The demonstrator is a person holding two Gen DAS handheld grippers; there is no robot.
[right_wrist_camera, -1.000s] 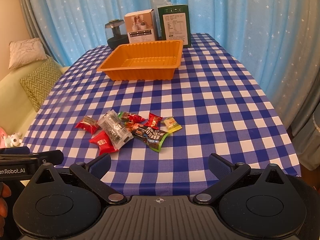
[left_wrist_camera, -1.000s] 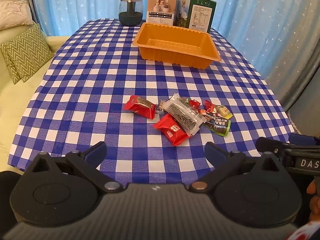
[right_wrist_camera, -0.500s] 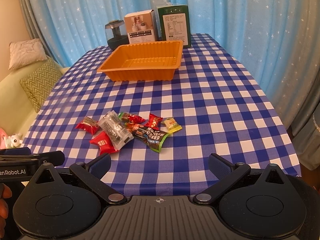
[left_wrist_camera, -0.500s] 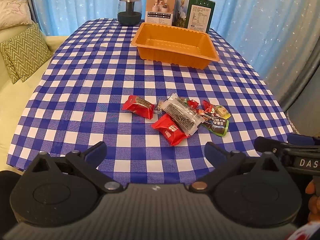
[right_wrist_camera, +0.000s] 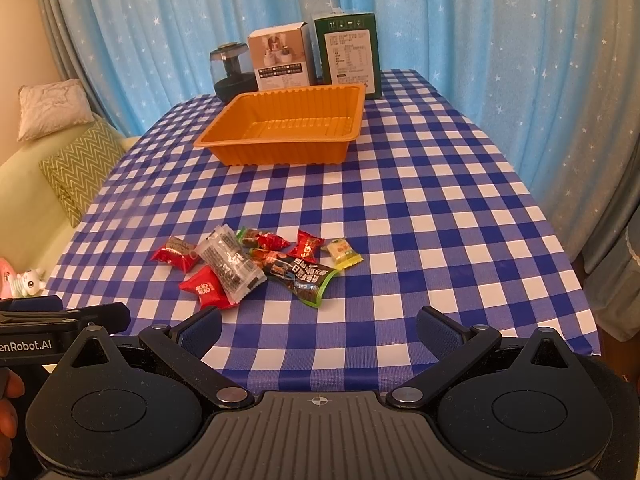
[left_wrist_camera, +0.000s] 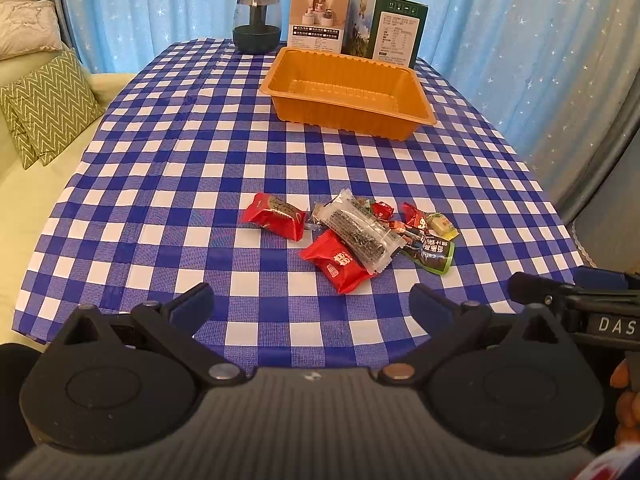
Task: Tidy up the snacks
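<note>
Several snack packets lie in a loose pile on the checked table: a red packet [left_wrist_camera: 274, 216], a red pouch [left_wrist_camera: 340, 266], a clear packet of dark snack [left_wrist_camera: 360, 236], a dark green-edged packet [left_wrist_camera: 430, 252] and a small yellow candy [left_wrist_camera: 442, 225]. The pile also shows in the right wrist view, with the clear packet [right_wrist_camera: 232, 262] and dark packet [right_wrist_camera: 302, 276]. An empty orange tray [left_wrist_camera: 348, 114] [right_wrist_camera: 280, 156] stands farther back. My left gripper [left_wrist_camera: 312, 304] is open and empty, short of the pile. My right gripper [right_wrist_camera: 318, 326] is open and empty, near the table's front edge.
Behind the tray stand a dark glass jar [left_wrist_camera: 257, 24], a white box [left_wrist_camera: 318, 20] and a green box [left_wrist_camera: 394, 34]. A sofa with a zigzag cushion [left_wrist_camera: 48, 108] is at the left. Blue curtains hang behind and to the right.
Both grippers have moved slightly; the left view has drifted back and up a little. The snacks and tray have not moved.
</note>
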